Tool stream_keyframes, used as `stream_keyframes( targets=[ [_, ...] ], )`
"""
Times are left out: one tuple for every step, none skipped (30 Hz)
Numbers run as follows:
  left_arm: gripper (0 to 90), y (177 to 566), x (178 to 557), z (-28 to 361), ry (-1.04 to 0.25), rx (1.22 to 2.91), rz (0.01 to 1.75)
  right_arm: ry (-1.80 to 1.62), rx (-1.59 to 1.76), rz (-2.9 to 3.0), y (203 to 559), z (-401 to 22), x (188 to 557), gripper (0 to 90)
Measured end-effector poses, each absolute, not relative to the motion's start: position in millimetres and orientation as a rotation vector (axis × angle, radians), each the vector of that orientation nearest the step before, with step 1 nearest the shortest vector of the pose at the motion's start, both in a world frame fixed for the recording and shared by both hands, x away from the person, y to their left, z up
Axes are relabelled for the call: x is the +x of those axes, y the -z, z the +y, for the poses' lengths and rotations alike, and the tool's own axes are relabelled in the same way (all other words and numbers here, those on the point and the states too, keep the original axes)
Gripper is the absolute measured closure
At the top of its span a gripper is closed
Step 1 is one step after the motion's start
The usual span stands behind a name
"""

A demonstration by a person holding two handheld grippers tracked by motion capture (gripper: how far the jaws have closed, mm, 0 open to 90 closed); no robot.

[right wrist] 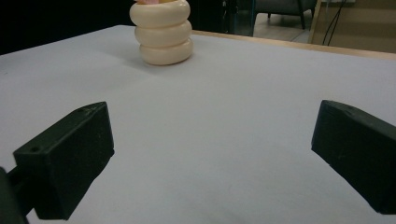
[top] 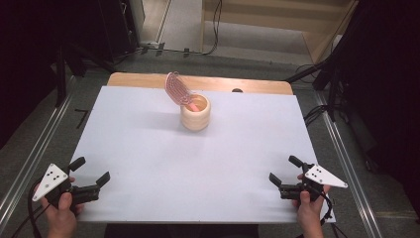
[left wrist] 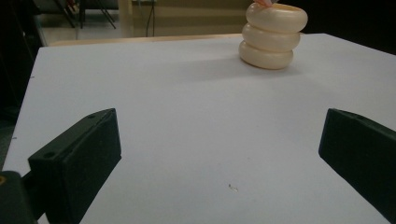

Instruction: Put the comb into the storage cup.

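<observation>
Standing at twelve o'clock on the white table (top: pixel 148 163), the cream ribbed cup (top: pixel 195 115) looks rigid, smooth and probably slippery; the pink comb (top: pixel 177 88) leaning inside seems light and stiff, best pinched at its upper edge. Both the left gripper (top: pixel 89 173) and right gripper (top: pixel 285 171) are held released, empty, well apart from it.

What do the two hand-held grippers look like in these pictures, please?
The left gripper and the right gripper are alike: each has a black body with two blocky black fingers that have flat faces. On top of each sits a light grey three-cornered plate marked with small dark dots. A dark cable trails from the left gripper. No sleeves show on the forearms.
</observation>
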State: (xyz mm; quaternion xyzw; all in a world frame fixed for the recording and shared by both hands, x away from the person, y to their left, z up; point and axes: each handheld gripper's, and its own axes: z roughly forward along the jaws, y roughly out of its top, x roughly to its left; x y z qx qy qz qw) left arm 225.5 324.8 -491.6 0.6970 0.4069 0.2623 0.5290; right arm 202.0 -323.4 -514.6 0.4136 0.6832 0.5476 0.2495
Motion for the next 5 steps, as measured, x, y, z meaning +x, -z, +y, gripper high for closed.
stream_keyframes(
  targets=[
    [0.0,491.7,225.4,324.3,-0.63,1.668,0.971,-1.493,1.13,1.859,514.6,-323.5,202.0,0.0],
    [0.0,492.0,225.6,324.0,-0.63,1.671,0.966,-1.493,1.134,1.858,514.6,-323.6,202.0,0.0],
    [0.0,492.2,225.7,323.4,-0.631,1.671,0.967,-1.495,1.135,1.856,514.7,-323.8,202.1,0.0],
    [0.0,492.4,225.7,323.1,-0.634,1.671,0.969,-1.494,1.141,1.854,514.7,-323.9,202.0,0.0],
    [0.0,492.6,225.9,323.1,-0.634,1.67,0.969,-1.494,1.142,1.853,514.7,-324.0,202.0,0.0]
  ],
)
